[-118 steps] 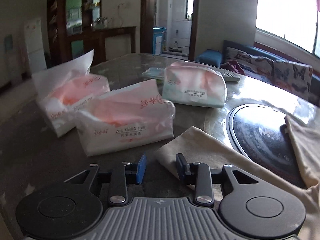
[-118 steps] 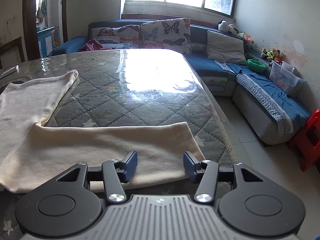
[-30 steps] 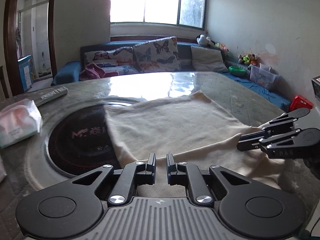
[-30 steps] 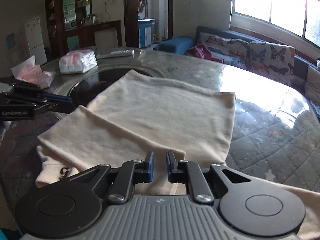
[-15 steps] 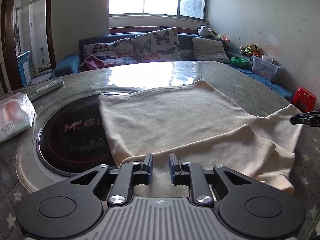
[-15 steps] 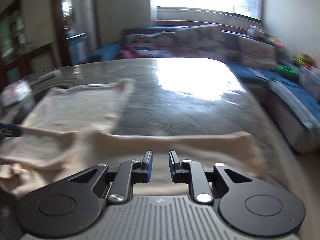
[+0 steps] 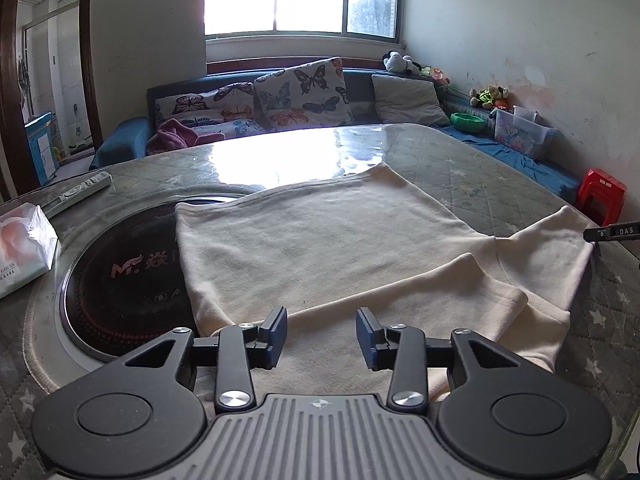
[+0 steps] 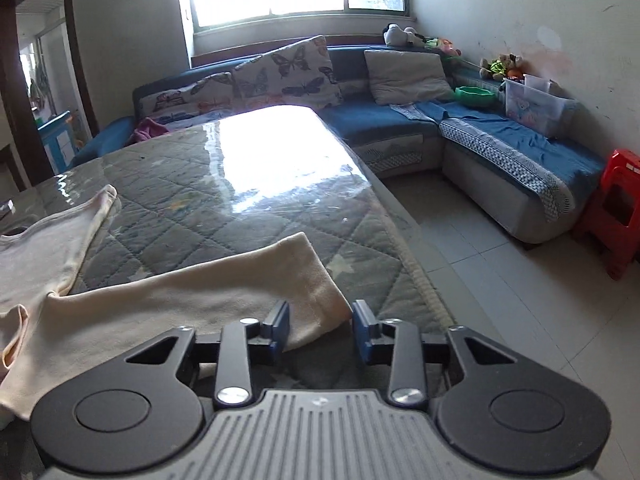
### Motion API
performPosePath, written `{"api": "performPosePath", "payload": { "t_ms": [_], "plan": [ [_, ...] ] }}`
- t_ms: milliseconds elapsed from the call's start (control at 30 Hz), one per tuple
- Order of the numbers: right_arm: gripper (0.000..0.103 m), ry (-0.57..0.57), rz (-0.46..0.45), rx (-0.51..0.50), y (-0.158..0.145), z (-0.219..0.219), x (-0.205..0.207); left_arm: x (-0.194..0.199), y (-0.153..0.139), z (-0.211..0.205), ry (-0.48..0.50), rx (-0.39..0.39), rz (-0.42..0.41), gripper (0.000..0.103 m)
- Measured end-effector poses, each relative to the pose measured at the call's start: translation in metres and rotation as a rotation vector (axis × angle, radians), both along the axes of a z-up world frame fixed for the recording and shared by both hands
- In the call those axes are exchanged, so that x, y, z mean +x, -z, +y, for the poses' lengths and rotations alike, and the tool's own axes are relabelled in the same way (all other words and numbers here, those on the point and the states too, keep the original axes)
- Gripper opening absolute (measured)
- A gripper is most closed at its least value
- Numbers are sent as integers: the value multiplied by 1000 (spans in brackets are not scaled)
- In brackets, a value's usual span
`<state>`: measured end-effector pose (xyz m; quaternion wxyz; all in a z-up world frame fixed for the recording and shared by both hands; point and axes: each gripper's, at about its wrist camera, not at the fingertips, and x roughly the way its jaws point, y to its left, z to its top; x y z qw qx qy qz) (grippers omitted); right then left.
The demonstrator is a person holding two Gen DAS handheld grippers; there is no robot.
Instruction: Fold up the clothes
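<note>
Shirt [image 7: 328,240]: cream, flat on surface [image 8: 240,200], one sleeve [image 8: 224,292] outstretched. Left gripper [image 7: 320,334], right gripper [image 8: 320,326]: jaws parted, holding nothing. Risk: sleeve cuff near edge may slip off if nudged

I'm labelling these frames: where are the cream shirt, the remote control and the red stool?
cream shirt [image 7: 328,240], left wrist view, middle of its flat body.
remote control [image 7: 80,191], left wrist view, middle of its top face.
red stool [image 8: 616,208], right wrist view, its front side.
</note>
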<state>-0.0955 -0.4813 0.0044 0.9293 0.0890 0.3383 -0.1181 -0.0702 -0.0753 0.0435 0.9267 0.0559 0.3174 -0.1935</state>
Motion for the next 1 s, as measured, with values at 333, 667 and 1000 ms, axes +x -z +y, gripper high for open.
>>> {"api": "performPosePath", "payload": {
  "t_ms": [333, 667, 1000],
  "plan": [
    [9, -128, -108, -24, -51, 33, -7, -9, 1, -9, 35, -7, -6, 47],
    [9, -488, -220, 15, -125, 126, 12, -26, -2, 18, -33, -39, -24, 48],
    [9, -829, -185, 17, -118, 247, 42, -42, 1, 51, -138, -67, -20, 49]
  ]
}}
